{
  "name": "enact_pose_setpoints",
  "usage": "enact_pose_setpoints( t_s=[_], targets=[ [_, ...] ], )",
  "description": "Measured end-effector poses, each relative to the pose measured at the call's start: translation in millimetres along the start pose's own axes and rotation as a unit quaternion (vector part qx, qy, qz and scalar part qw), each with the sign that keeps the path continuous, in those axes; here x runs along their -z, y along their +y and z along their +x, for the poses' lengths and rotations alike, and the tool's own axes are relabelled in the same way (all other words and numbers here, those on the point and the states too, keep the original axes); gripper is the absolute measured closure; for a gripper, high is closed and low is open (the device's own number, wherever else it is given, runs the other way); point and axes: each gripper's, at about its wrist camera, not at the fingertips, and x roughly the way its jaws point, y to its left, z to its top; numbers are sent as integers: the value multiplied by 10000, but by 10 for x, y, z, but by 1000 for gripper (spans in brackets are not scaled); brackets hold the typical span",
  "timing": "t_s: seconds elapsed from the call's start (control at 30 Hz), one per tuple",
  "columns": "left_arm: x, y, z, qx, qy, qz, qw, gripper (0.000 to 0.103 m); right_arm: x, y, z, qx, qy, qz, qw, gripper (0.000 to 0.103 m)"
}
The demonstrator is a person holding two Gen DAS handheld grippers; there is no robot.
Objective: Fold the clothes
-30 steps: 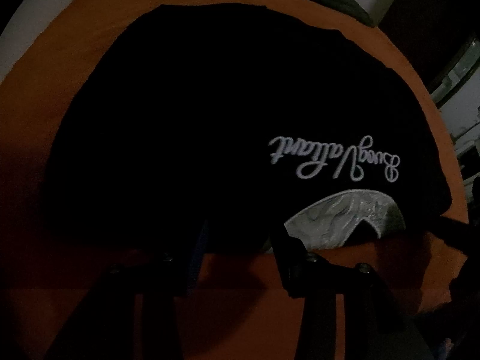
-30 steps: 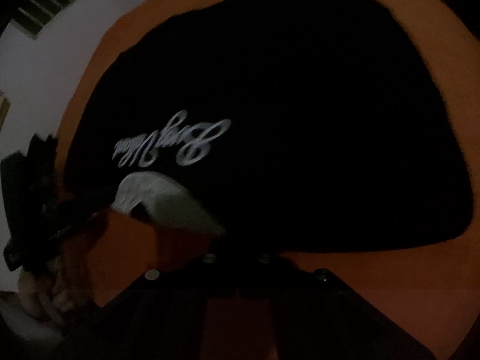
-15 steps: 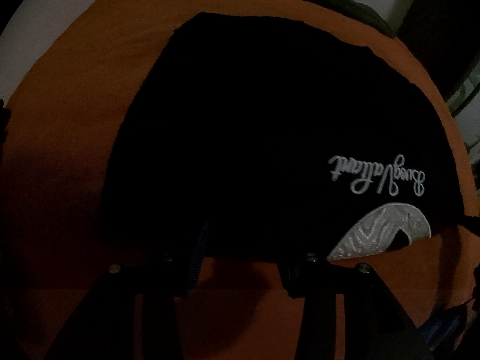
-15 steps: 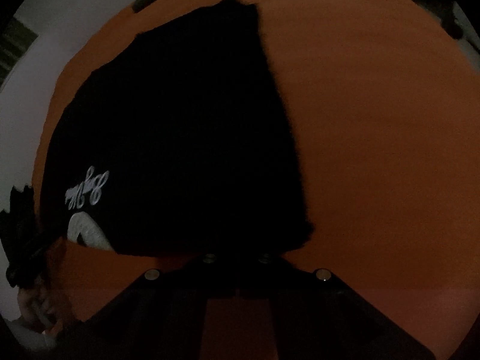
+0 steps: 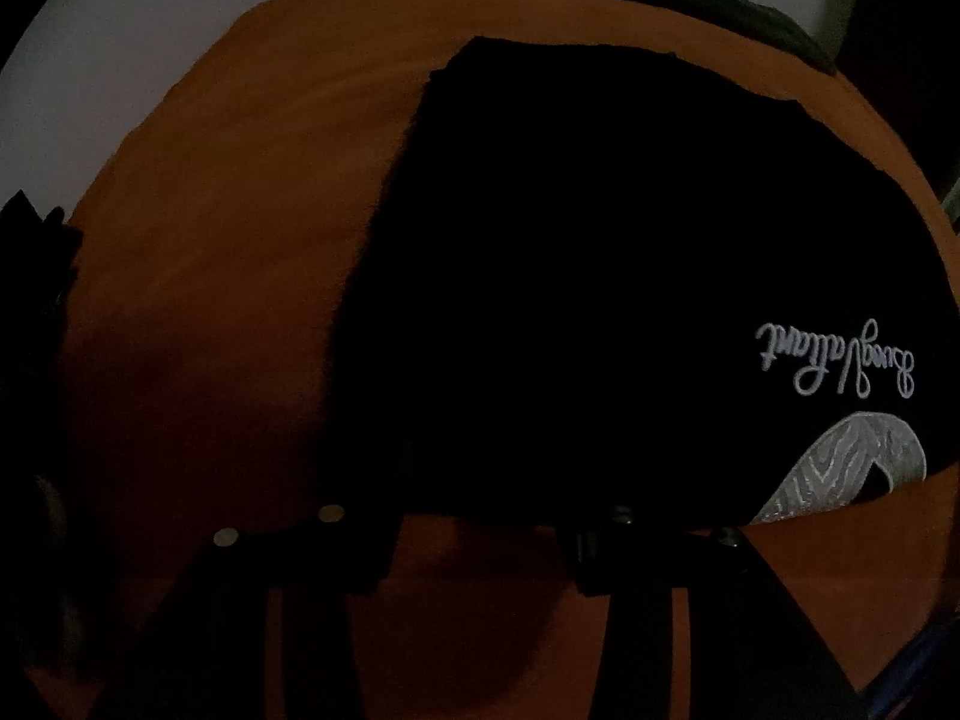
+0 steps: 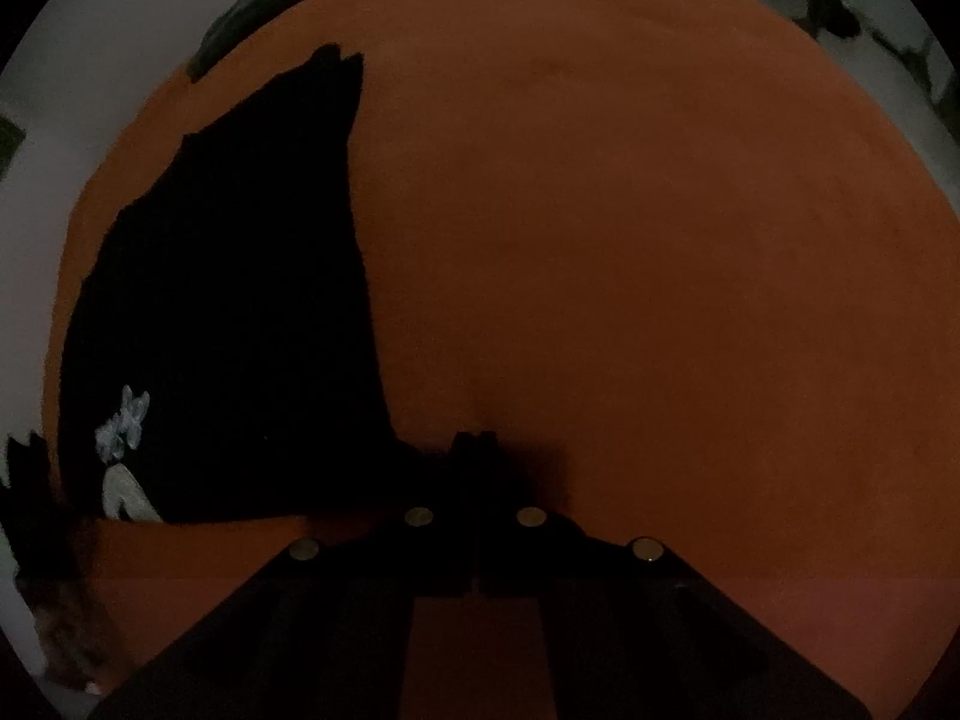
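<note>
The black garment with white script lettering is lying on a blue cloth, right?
Not quite: the black garment with white script lettering lies on an orange cloth, not a blue one. The left wrist view shows it plainly.

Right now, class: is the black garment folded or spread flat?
Cannot tell: the black garment lies on the orange surface, too dark to show layers or creases.

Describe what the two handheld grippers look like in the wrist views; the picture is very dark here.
Both are black. The left gripper has two flat black fingers with small round metal fasteners on its frame. The right gripper has a black V-shaped frame with four round silvery fasteners and squared black fingertips. No cables or sleeves can be made out.
</note>
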Motion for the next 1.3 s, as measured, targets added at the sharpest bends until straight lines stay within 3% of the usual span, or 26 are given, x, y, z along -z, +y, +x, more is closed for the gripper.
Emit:
enact_pose_setpoints(
  t_s=[0.1,0.17,0.23,0.3,0.5,0.57,0.63,0.7,0.87,1.17,1.3],
  targets=[
    [-25,129,-71,69,-79,167,9998,58,-15,-22,-121,-246,-172,41,9995,101],
    [-46,269,-138,177,-119,123,9997,57,-7,-33,-179,-503,-251,98,9984,82],
    [-91,451,-225,226,-164,25,9996,57,1,-87,-224,-888,-268,239,9954,75],
    [-168,505,-174,236,-173,-71,9995,56,29,-253,-275,-1232,-162,346,9916,75],
    [-211,784,69,126,-155,-570,9982,56,19,-267,-323,-1506,-62,589,9868,75],
    [-284,681,156,77,-153,-610,9980,56,13,-200,-261,-1444,22,498,9883,99],
    [-399,452,367,72,-149,-590,9981,56,31,-148,-257,-1320,19,422,9903,100],
    [-287,403,295,59,-104,-577,9983,56,55,-124,-308,-1223,-50,418,9916,100],
    [-285,535,419,24,261,-829,9962,53,96,-110,-134,-1161,91,534,9918,100],
    [-287,755,285,83,229,-849,9961,50,106,-41,-11,-1218,121,508,9912,99],
    [-241,874,173,-156,198,-829,9962,50,84,0,-55,-791,-2,275,9965,99]
  ],
)
